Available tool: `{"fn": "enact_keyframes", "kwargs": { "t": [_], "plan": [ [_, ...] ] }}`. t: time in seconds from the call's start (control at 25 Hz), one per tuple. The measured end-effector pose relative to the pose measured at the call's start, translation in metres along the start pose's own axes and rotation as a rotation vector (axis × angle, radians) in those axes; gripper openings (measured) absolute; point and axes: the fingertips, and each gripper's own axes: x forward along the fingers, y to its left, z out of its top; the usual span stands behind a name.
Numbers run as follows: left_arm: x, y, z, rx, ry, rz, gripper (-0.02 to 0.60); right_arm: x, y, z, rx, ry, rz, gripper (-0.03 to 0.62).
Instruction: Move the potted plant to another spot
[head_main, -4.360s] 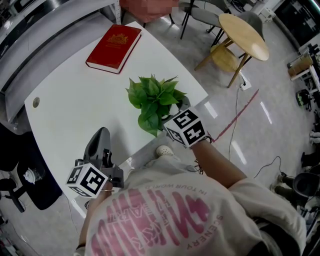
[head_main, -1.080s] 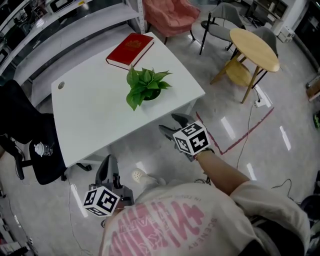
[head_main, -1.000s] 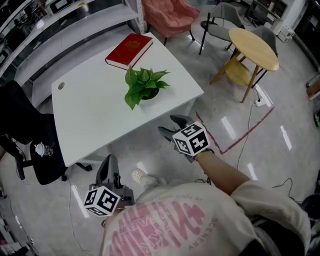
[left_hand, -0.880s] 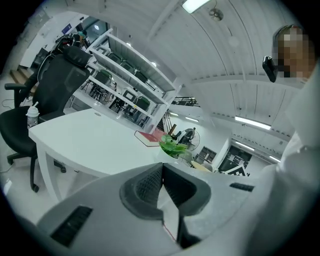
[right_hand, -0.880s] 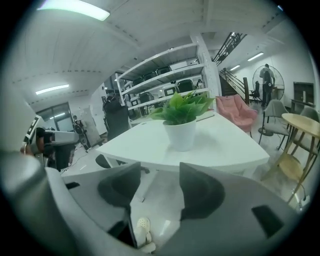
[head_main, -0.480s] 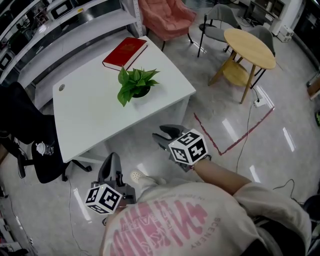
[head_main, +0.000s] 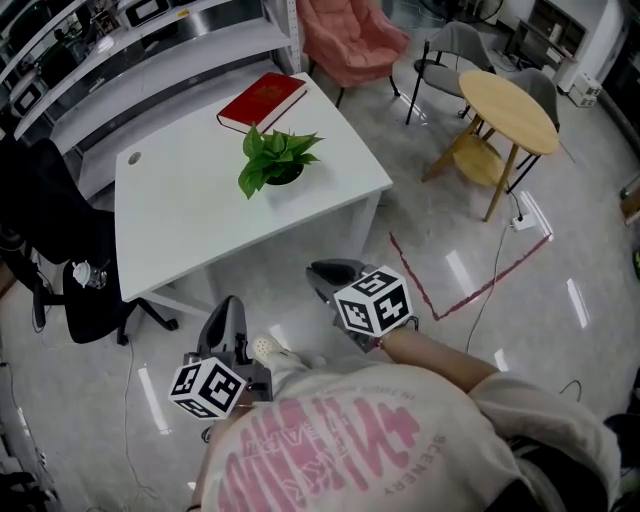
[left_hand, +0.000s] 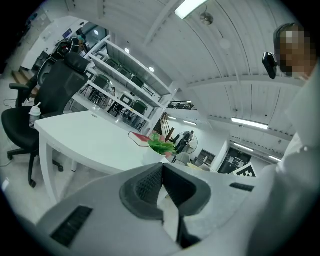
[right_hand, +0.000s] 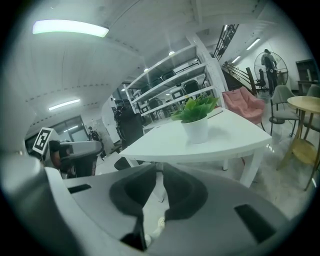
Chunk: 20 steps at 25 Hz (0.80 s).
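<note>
The potted plant (head_main: 275, 160), green leaves in a white pot, stands on the white table (head_main: 190, 230) just in front of a red book (head_main: 262, 101), with nothing touching it. Both grippers hang over the floor, well short of the table. My right gripper (head_main: 318, 270) points toward the table. Its jaws are closing and almost meet, with nothing between them. My left gripper (head_main: 229, 303) is shut and empty. In the right gripper view the plant (right_hand: 196, 117) is ahead on the table (right_hand: 220, 145), beyond the right gripper (right_hand: 159, 173). In the left gripper view the plant (left_hand: 161, 145) is far beyond the left gripper (left_hand: 162, 166).
A black office chair (head_main: 50, 240) stands left of the table. Shelving (head_main: 120, 45) runs behind it. A pink armchair (head_main: 350, 40), grey chairs (head_main: 450, 45) and a round wooden table (head_main: 508, 90) are to the right. Red tape (head_main: 470, 292) marks the glossy floor.
The plant, earlier at the table's near edge by my right gripper, now stands by the book. Both grippers have drawn back from the table, and the right jaws have narrowed.
</note>
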Motion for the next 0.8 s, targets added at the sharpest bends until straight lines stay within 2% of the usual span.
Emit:
{"fn": "enact_keyframes", "kwargs": {
  "t": [0.28, 0.44, 0.8],
  "plan": [
    [-0.007, -0.011, -0.013, -0.018, -0.010, 0.009, 0.003, -0.011, 0.012, -0.016, -0.015, 0.035, 0.024, 0.009],
    [-0.011, -0.018, -0.022, -0.019, 0.000, 0.010, 0.003, -0.018, 0.017, -0.018, -0.009, 0.012, 0.041, 0.008],
    [-0.020, -0.017, -0.042, -0.030, 0.030, 0.029, 0.003, -0.024, 0.011, -0.031, -0.019, 0.028, 0.007, 0.008]
  ]
}}
